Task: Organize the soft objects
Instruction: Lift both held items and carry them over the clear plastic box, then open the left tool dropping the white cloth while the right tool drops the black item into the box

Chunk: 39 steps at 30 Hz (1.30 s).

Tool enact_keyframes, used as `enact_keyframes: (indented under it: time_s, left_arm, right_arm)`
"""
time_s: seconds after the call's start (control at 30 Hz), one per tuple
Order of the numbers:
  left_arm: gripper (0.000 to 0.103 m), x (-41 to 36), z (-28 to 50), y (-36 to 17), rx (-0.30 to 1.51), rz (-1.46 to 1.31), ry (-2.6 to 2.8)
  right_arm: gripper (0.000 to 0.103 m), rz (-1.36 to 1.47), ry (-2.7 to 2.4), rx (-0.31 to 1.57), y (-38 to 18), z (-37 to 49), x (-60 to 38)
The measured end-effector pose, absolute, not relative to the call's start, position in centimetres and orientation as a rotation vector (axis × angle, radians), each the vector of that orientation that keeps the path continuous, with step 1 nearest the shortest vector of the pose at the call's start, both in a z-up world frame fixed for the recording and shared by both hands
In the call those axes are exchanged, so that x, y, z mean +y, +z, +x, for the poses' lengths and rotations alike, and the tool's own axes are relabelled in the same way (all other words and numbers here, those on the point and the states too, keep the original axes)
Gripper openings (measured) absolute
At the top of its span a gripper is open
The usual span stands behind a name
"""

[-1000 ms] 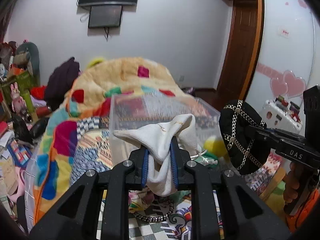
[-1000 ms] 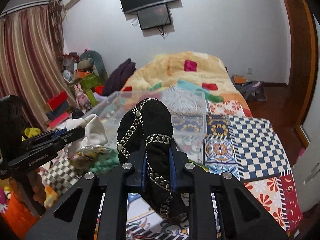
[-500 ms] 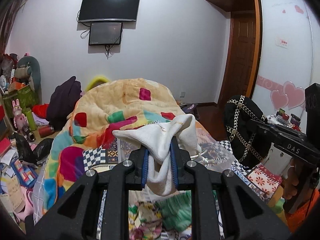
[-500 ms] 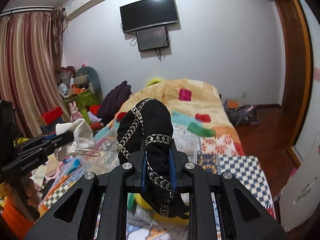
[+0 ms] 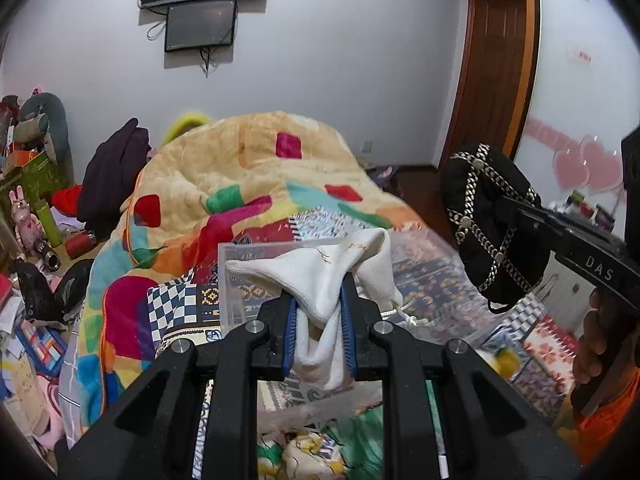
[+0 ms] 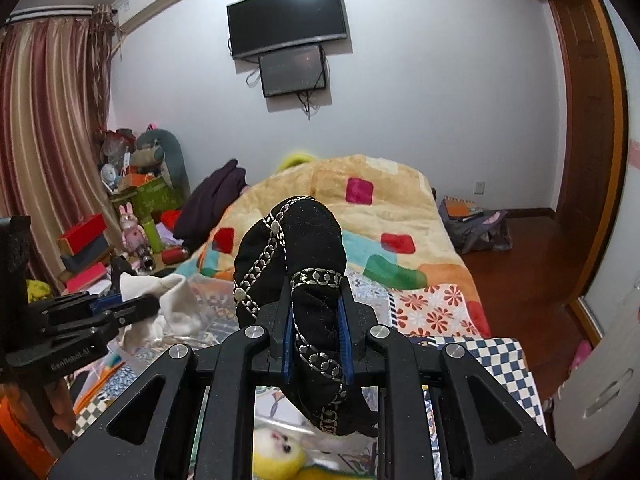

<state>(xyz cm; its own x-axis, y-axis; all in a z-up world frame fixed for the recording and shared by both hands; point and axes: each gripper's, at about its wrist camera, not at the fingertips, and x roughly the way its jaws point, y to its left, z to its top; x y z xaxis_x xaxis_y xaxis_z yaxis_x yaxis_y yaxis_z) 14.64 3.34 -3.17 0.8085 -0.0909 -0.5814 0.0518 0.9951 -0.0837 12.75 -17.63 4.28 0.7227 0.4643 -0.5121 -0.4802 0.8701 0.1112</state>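
My left gripper [image 5: 318, 306] is shut on a white cloth [image 5: 320, 276], held in the air over a clear plastic bin [image 5: 236, 276] on the bed. It also shows in the right wrist view [image 6: 172, 296]. My right gripper [image 6: 316, 312] is shut on a black hat with chain trim [image 6: 296, 248], held up to the right of the left gripper; the hat also shows in the left wrist view [image 5: 492, 224]. A yellow plush toy [image 6: 276, 452] and a green cloth [image 5: 360, 436] lie below the grippers.
The bed carries a patchwork quilt [image 6: 492, 360] and a cream blanket with coloured squares [image 5: 256, 176]. A dark purple garment [image 5: 112, 176] lies at its left. Clutter and boxes [image 6: 84, 244] fill the left floor. A wooden door [image 5: 492, 64] stands at the right.
Both grippers have kept their hold. Both views rose from the bed half a second ago; the left view has since dipped, so the clear bin is back behind the white cloth.
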Motion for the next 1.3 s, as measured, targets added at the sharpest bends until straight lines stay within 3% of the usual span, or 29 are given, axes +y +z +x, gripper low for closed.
enact_keyframes:
  time_s: [0.37, 0.57, 0.63, 0.7, 0.8, 0.93, 1.0, 1.1, 1.3]
  left_arm:
    - [0.019, 2.9, 16.9, -6.0, 0.723, -0.053, -0.093]
    - [0.020, 3.0, 17.2, -6.3, 0.746, -0.050, -0.090]
    - [0.024, 3.0, 17.1, -6.2, 0.750, -0.050, -0.092]
    - [0.028, 3.0, 16.9, -6.0, 0.746, -0.051, -0.092]
    - [0.033, 3.1, 16.4, -5.5, 0.730, -0.053, -0.090]
    - [0.036, 2.9, 15.3, -4.4, 0.699, -0.053, -0.095]
    - [0.048, 2.8, 14.4, -3.7, 0.676, -0.049, -0.092]
    - [0.054, 2.7, 13.0, -2.7, 0.633, -0.036, -0.083]
    - [0.074, 2.7, 10.0, -1.3, 0.587, -0.038, -0.085]
  right_arm:
    - [0.017, -0.106, 0.541, 0.710, 0.6, 14.7, -15.5]
    - [0.022, -0.130, 0.539, 0.759, 0.3, 15.2, -15.0]
    - [0.029, -0.147, 0.530, 0.761, 0.3, 15.1, -15.0]
    - [0.044, -0.145, 0.528, 0.746, 0.7, 14.9, -15.0]
    - [0.058, -0.135, 0.524, 0.701, 1.7, 14.3, -15.5]
    - [0.059, -0.115, 0.531, 0.667, 3.1, 13.5, -16.0]
    - [0.061, -0.086, 0.551, 0.664, 3.5, 13.2, -16.5]
    - [0.067, -0.048, 0.549, 0.658, 3.8, 12.7, -17.2]
    - [0.067, -0.012, 0.559, 0.687, 3.6, 11.9, -17.9]
